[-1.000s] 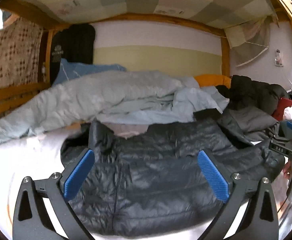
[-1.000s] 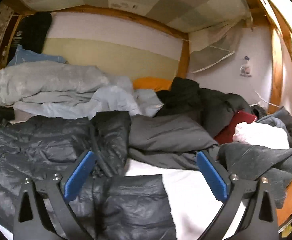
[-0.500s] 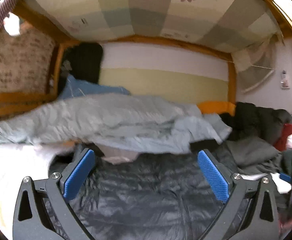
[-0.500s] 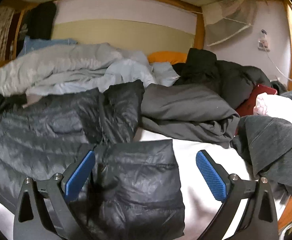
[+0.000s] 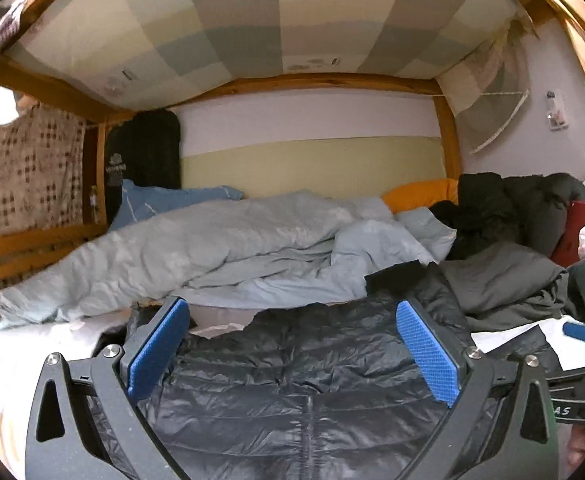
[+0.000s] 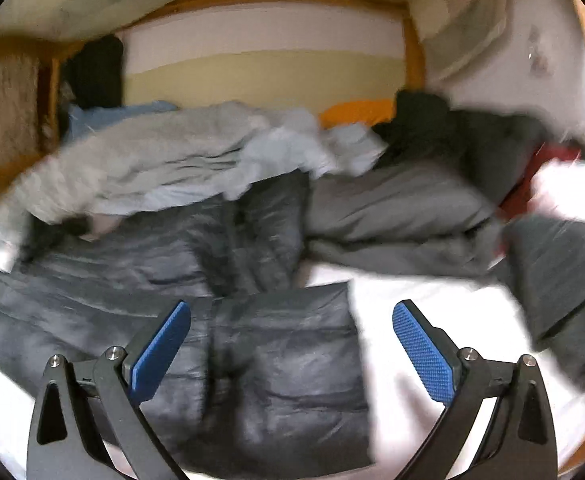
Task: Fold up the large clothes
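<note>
Two grippers hang over a bed with a white sheet (image 6: 412,320), and both have their blue jaws spread wide with nothing between them. The left gripper (image 5: 292,354) looks down on the middle of the dark puffy jacket (image 5: 312,392), which lies flat on the sheet near the front edge, its zipper running straight down the picture. The right gripper (image 6: 290,346) sees what the left view does not: a jacket sleeve (image 6: 292,360) folded across the sheet just under its jaws. That view is blurry. The left view is sharp and shows a flowered checked cloth (image 5: 292,20) overhead, a light blue quilt (image 5: 232,248) bunched along the back of the bed, and an orange pillow (image 5: 420,196). Both views show a pile of dark clothes (image 5: 504,216) at the bed's right side. The right gripper's blue tip (image 5: 580,332) peeks in at the left view's right edge.
</note>
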`<state>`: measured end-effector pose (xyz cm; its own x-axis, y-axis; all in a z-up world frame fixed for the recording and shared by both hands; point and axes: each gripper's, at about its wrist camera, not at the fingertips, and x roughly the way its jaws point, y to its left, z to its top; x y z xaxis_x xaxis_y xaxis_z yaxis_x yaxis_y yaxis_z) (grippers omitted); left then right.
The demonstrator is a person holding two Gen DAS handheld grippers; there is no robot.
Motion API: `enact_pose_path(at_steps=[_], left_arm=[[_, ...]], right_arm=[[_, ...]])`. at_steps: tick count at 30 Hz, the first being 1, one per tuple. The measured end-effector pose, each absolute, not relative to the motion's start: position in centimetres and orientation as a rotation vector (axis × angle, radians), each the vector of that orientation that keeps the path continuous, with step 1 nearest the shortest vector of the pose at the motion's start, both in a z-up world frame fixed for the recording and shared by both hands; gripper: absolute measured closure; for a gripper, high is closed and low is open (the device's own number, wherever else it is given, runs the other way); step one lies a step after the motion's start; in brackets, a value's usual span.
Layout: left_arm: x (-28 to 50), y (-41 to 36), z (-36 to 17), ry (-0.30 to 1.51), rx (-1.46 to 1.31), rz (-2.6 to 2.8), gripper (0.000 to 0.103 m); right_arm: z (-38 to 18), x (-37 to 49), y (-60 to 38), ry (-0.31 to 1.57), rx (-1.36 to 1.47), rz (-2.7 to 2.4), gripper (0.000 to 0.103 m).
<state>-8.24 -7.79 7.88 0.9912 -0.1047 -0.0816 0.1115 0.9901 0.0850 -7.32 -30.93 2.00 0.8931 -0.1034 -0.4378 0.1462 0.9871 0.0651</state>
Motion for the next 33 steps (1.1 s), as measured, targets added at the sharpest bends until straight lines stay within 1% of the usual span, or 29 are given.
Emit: enact_pose_path(at_steps=[3,8,12,15,16,18,19,25,30,32,33], left_arm=[[-8.7,-9.1,8.4,0.065,0.083,-0.117,0.0],[-9.5,-10.2,8.2,0.048,0.068,-0.155,0.0],[-8.6,-11.2,7.7,0.081,0.109,-0.104,0.0],[-8.0,-11.2,8.2,0.078,0.111,-0.002,0.0],[-7.9,-10.9,8.4,0.072,0.101,-0.002,0.0],[-7.8,-10.1,8.7,0.063,0.059,-0.026,0.0],[-7.6,-9.8,8.7,0.065,0.044,-0.031,0.0],[-6.2,-8.4,7.3,0.086,0.067,0.002,0.0],[-4.4,-6.9,6.6,0.154,0.103,0.076,0.0],[-3.9,-5.7,6.7,0.121,0.1,0.062,0.0],[-3.9,-5.0,6.7,0.071,0.1,0.04,0.0]], right_arm=[[1.2,-6.9,-32.6,0.49,0.196,-0.128,0.001],[1.0,-6.9,-33.0,0.488,0.173,-0.199,0.001],[1.4,-7.2,-32.5,0.459,0.108,-0.233,0.001],[1.3,-7.1,-33.4,0.47,0.176,-0.152,0.001],[1.2,-7.1,-33.9,0.474,0.227,-0.113,0.002],[1.0,-6.9,-35.0,0.479,0.318,-0.062,0.011],[0.9,-6.9,-35.2,0.476,0.333,-0.056,0.012],[1.0,-6.8,-34.8,0.459,0.283,-0.093,0.012],[0.9,-6.6,-34.1,0.443,0.247,-0.091,0.012],[1.0,-6.8,-34.0,0.43,0.26,-0.041,0.012],[0.9,-6.9,-33.8,0.42,0.276,0.01,0.012]])
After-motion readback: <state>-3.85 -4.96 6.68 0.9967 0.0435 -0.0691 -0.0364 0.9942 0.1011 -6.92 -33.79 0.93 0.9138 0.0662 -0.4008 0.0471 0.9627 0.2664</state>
